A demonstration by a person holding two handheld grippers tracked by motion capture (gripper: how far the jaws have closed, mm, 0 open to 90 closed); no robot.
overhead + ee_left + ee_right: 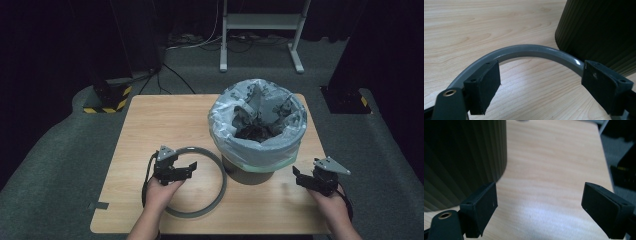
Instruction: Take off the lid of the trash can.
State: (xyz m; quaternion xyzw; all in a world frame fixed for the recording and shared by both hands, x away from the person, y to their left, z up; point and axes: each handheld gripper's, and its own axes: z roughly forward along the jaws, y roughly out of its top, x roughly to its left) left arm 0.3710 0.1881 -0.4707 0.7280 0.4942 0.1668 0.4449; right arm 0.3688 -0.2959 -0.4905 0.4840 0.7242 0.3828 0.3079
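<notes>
The flat grey plastic ring (218,184) lay on the wooden table (150,125), against the dark ribbed bin (248,175); the left gripper (189,167), jaws wide and empty, straddled its arc, nearer than the open right gripper (298,176)

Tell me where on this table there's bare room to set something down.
The table's far left corner, beyond the grey ring and left of the bin, is bare. A smaller bare patch lies in front of the bin, between ring and right gripper. The bin crowds the far right.
</notes>
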